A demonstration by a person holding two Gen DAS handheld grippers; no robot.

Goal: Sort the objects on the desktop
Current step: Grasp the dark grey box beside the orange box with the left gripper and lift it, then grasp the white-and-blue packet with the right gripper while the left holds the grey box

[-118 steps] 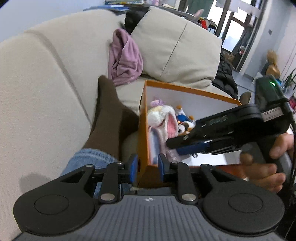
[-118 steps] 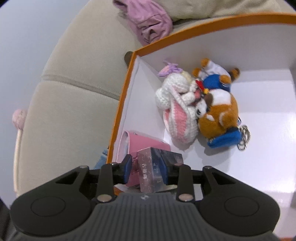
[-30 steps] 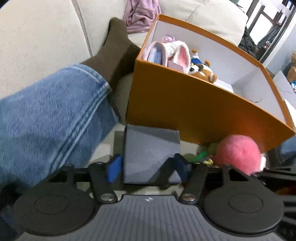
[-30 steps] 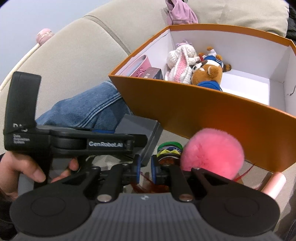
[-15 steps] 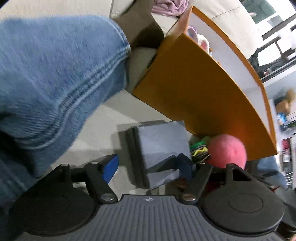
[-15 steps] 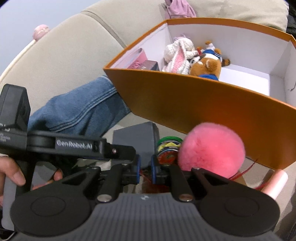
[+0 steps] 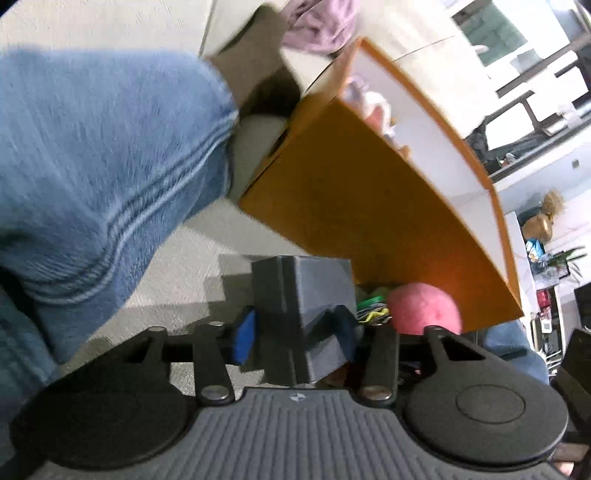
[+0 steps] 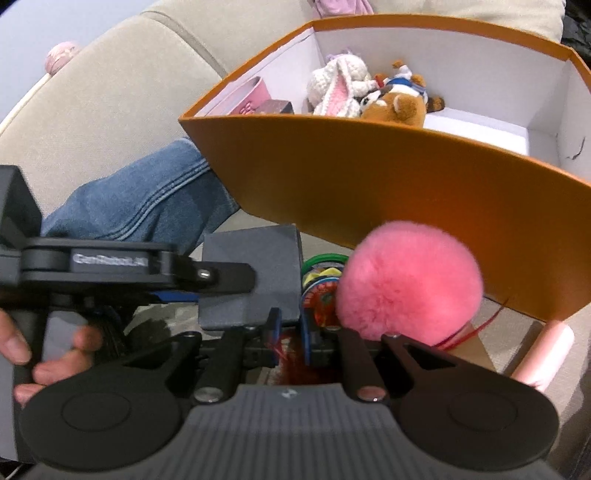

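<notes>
A dark grey box (image 7: 301, 295) stands on the sofa cushion in front of the orange box (image 7: 369, 206). My left gripper (image 7: 295, 334) has its blue pads on either side of the grey box and grips it; the box also shows in the right wrist view (image 8: 251, 273). My right gripper (image 8: 289, 334) is nearly shut on a thin red tassel thread, beside a pink pom-pom (image 8: 410, 284). The orange box (image 8: 369, 184) holds a crochet bunny (image 8: 340, 88), a brown plush (image 8: 395, 105), a pink case (image 8: 251, 99) and a small dark box.
A blue-jeans leg (image 7: 92, 166) with a brown sock lies left of the orange box. A green round tin (image 8: 321, 277) sits between grey box and pom-pom. A pink tube (image 8: 546, 347) lies right. A pink cloth (image 7: 325, 26) rests on the sofa back.
My left gripper has closed from wide open onto the grey box, which now stands turned on edge. My right gripper has stayed by the pom-pom, shut as before.
</notes>
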